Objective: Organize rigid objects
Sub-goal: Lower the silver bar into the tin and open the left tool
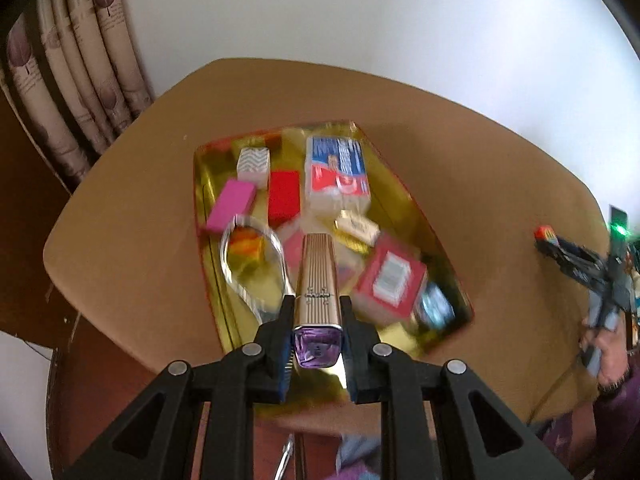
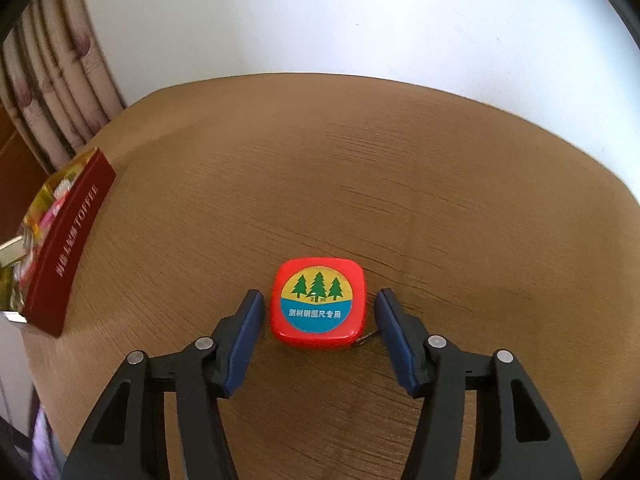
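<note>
Left wrist view: left gripper (image 1: 316, 320) clamped on a ribbed metallic tube with a purple base (image 1: 318, 292), held above the gold-lined box (image 1: 408, 196) of small cartons. Right wrist view: right gripper (image 2: 319, 312) straddling the red tape measure (image 2: 319, 303) on the table (image 2: 440, 184), pads (image 2: 246, 320) not touching it.

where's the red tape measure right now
In the right wrist view the red tape measure lies flat on the brown table, between the right gripper's open fingers, untouched, right of the red box.
</note>
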A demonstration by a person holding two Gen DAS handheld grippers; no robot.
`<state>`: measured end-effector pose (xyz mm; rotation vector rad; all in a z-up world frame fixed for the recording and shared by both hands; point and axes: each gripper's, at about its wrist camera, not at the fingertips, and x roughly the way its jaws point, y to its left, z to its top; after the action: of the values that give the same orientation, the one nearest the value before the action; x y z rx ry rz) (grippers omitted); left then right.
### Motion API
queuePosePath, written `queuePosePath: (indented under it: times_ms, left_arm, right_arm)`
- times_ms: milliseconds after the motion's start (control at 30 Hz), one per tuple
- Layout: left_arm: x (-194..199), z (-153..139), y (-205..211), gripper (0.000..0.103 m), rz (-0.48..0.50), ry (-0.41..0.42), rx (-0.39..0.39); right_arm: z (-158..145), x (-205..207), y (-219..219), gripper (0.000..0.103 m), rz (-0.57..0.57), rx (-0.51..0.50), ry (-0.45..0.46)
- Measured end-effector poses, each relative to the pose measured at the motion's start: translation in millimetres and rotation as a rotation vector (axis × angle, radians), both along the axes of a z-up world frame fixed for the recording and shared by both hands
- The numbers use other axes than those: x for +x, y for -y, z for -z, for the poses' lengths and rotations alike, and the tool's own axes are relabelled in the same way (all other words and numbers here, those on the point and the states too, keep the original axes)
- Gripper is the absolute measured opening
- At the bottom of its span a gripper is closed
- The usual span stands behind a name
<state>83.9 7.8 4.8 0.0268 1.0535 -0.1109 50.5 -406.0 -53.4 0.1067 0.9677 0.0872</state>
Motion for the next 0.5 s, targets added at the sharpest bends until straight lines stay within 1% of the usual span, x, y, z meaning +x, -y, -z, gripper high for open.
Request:
queuePosePath:
  times_ms: [33,133,233,267,333,400,467,500]
  left_arm:
    - [12.4,-1.3,-0.2,0.02,-0.002,0.006,0.006]
    - [38.6,7.4,2.7,0.02,0.004,-0.005,0.016]
    - [56.9,13.4,3.6,0.021,0.004,-0.008,0.029]
    - [59.7,15.5,2.8,0.023,-0.002,0.0,0.036]
    - [59.0,14.2,2.1,0.025,-0.01,0.021,0.047]
    - [52.4,9.3,1.4,0.033,-0.02,0.038,0.056]
    - [36.7,-2.7,1.2,0.034,-0.041,0.101,0.095]
    - [28.5,-8.7,0.8,0.038,-0.052,0.131,0.114]
  right_arm:
    - [0.1,0.5,1.2,0.053,0.006,0.011,-0.002]
    - [0.1,3.0,4.3,0.051,0.026,0.049,-0.013]
    - [-0.6,4.9,6.3,0.05,0.043,0.085,-0.022]
    - [-0.4,6.0,5.5,0.05,0.046,0.09,-0.024]
    - [0.2,6.1,3.4,0.05,0.048,0.089,-0.026]
    - [0.2,6.0,2.3,0.05,0.048,0.089,-0.028]
    - [-0.1,3.4,4.6,0.05,0.05,0.098,-0.027]
    - [0.5,3.2,4.5,0.05,0.047,0.097,-0.03]
